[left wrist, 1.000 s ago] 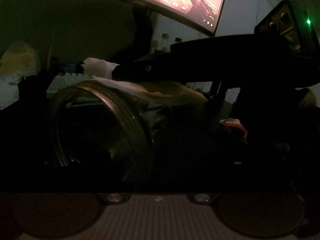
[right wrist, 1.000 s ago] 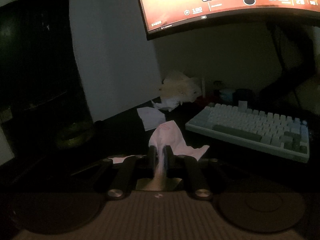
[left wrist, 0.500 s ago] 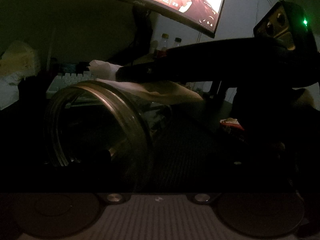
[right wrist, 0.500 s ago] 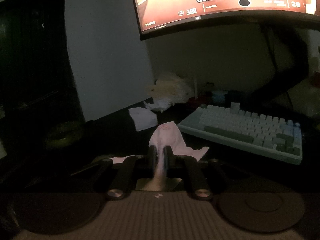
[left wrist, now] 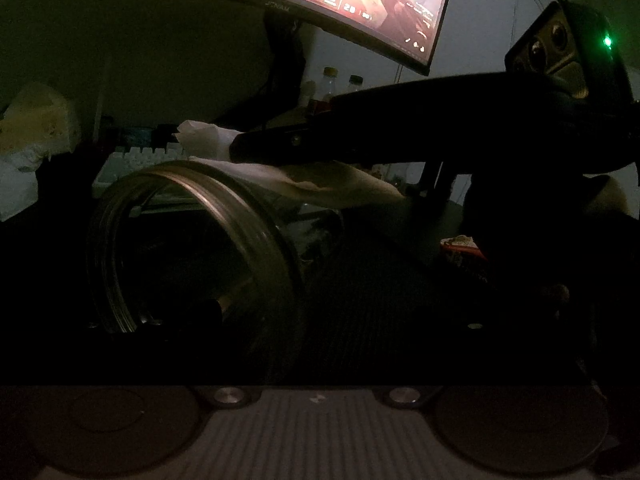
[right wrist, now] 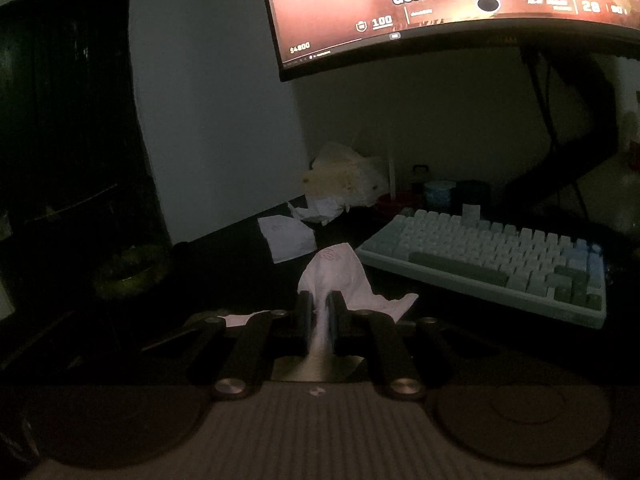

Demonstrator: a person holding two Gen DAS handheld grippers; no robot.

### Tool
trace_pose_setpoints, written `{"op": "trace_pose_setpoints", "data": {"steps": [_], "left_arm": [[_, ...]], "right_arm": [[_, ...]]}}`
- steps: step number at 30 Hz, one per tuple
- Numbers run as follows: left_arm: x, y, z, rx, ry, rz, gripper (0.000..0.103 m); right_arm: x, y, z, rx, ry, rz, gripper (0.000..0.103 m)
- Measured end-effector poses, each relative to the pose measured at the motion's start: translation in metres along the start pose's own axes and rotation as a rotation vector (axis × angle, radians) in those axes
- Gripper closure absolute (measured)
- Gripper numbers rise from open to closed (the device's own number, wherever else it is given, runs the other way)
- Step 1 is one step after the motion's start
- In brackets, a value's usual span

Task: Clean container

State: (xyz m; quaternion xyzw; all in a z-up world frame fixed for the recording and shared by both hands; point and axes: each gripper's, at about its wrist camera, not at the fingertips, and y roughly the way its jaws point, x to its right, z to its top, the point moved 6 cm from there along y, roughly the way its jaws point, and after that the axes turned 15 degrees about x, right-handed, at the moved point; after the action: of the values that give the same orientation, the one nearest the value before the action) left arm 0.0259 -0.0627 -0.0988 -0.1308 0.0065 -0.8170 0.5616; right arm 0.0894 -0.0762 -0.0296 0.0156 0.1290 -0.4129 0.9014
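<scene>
The right gripper (right wrist: pixel 319 306) points slightly downward over the dark desk (right wrist: pixel 224 264), its two black fingers (right wrist: pixel 304 312) pressed nearly together on a white tissue (right wrist: pixel 340 276). The tissue bunches up ahead of the tips, with a faint printed mark on top that is too small to read. In the left wrist view the same gripper reaches in from the right as a long dark bar, level, with the tissue trailing under it and lying against the upper rim of the jar (left wrist: pixel 192 248).

The jar, clear glass with a threaded mouth, lies on its side right in front of the left camera, mouth toward the left. The left gripper (left wrist: pixel 184 320) is lost in shadow beneath it; whether its jaws clamp the jar cannot be told.

Beyond the tissue sits a pale keyboard (right wrist: pixel 492 256), and further left a flat paper (right wrist: pixel 286 238) and a crumpled bag (right wrist: pixel 344 178). Above hangs a curved monitor (right wrist: pixel 440 12) showing a game: "donk" followed by Chinese characters, "100", "$4800", "28".
</scene>
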Motion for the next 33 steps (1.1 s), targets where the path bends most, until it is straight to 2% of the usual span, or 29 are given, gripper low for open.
{"op": "trace_pose_setpoints", "data": {"steps": [6,10,13,16,18,22,24,26,33], "left_arm": [[-0.01,-0.01,0.001,-0.005,0.009,-0.023,0.0],[-0.017,-0.007,0.0,-0.004,0.009,-0.022,0.0],[-0.017,-0.011,0.0,-0.006,0.009,-0.024,0.0],[-0.022,-0.011,0.001,-0.005,0.008,-0.024,0.0],[-0.028,-0.009,0.001,-0.005,0.008,-0.023,0.0],[-0.032,-0.011,0.002,-0.005,0.007,-0.022,0.0],[-0.031,-0.011,0.002,-0.005,0.008,-0.021,0.0],[-0.031,-0.01,0.002,-0.005,0.009,-0.02,0.0],[-0.029,-0.007,0.002,-0.005,0.008,-0.019,0.0]], "right_arm": [[-0.024,-0.015,-0.001,0.001,0.003,-0.003,0.091],[-0.001,-0.001,0.001,-0.002,-0.003,0.025,0.091],[0.018,0.034,0.013,-0.002,0.0,0.025,0.091],[0.022,0.033,0.016,-0.006,0.004,0.032,0.091],[0.033,0.068,0.03,-0.008,0.007,0.036,0.091],[0.04,0.097,0.031,-0.009,0.007,0.036,0.091],[0.065,0.112,0.037,-0.006,-0.002,0.044,0.091],[0.072,0.126,0.038,-0.005,-0.002,0.044,0.091],[0.08,0.145,0.036,-0.004,0.0,0.044,0.091]]}}
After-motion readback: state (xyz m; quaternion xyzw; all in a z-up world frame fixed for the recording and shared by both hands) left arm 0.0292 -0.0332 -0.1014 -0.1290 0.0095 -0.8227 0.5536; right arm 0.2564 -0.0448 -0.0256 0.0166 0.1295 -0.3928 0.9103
